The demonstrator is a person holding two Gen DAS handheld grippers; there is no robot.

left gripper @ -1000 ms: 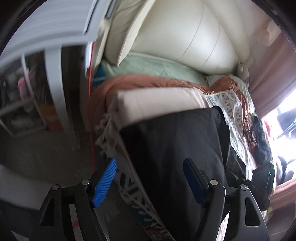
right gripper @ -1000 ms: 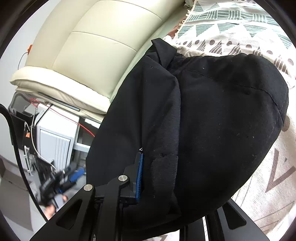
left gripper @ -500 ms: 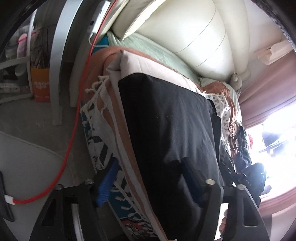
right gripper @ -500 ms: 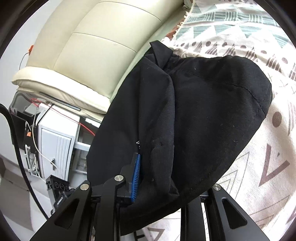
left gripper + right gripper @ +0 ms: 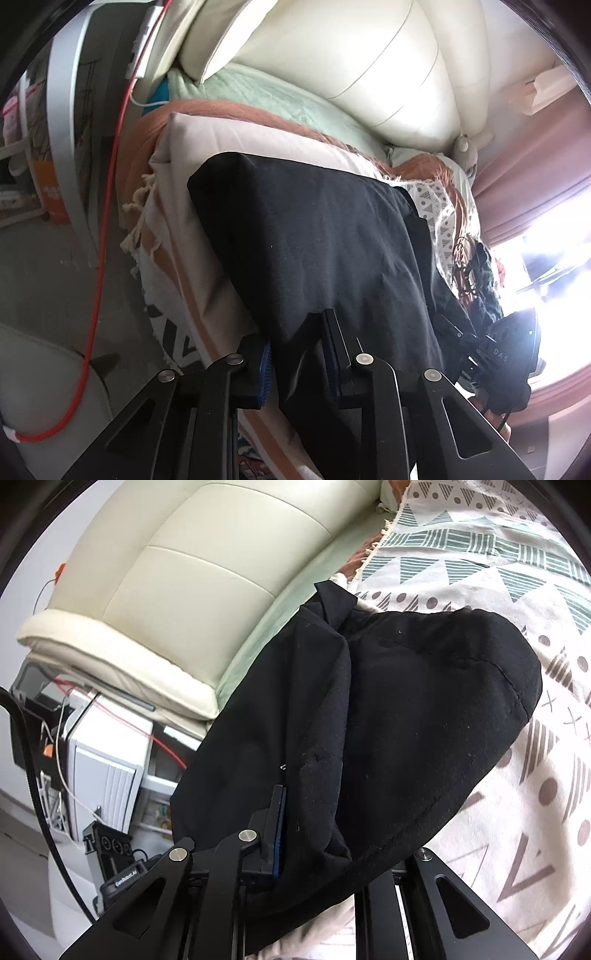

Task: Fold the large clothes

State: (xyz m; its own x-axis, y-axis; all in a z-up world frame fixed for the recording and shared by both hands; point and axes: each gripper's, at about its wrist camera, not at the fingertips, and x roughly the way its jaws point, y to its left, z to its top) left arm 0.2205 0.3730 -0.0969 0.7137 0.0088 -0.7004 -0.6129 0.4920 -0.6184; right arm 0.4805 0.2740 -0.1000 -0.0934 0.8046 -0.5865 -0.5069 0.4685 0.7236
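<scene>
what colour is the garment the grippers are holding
Black. The garment shows best in the right wrist view.

A cream leather sofa (image 5: 207, 590) filled the background, its back cushions curving above a pale green sheet (image 5: 266, 96) spread on the seat. A rust-orange throw (image 5: 236, 109) lay over the sheet, and a fringed patterned blanket (image 5: 498, 565) with triangles and dots covered the seat's front. A red cable (image 5: 107, 206) hung beside the sofa's arm, near a white appliance (image 5: 107, 760). Pink curtains (image 5: 532, 177) framed a bright window.
</scene>
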